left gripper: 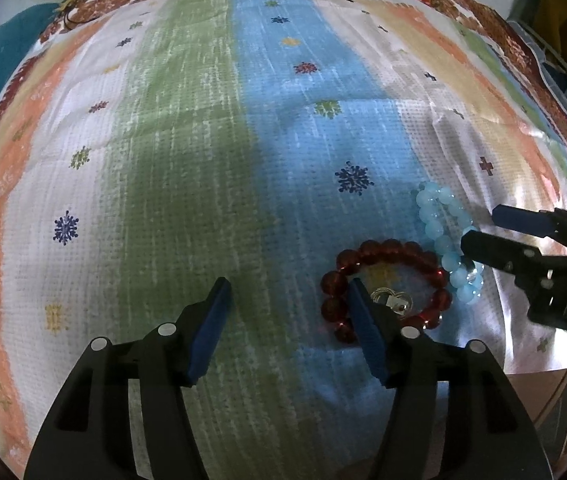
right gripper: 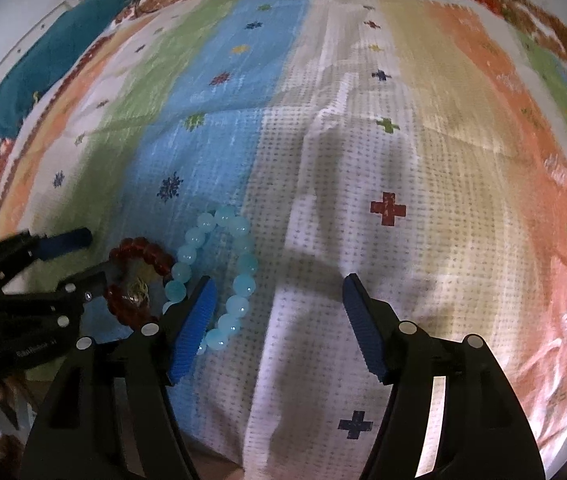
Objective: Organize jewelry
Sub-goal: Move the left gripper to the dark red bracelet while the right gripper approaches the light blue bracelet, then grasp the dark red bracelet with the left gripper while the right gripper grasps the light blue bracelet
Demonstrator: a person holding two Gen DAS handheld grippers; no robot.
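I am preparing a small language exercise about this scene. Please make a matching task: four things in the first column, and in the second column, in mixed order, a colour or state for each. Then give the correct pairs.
Column 1:
1. red bracelet
2. blue bracelet
3. folded cloth
4. left gripper

Column 2:
A. teal, at the far left edge of the bed
B. open, holding nothing
C. dark red beads, around a small gold piece
D. pale blue beads, on the striped bedcover

Pairs: 1-C, 2-D, 3-A, 4-B

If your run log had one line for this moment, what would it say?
left tool: open, beside red bracelet | right tool: open, beside blue bracelet | nothing gripped
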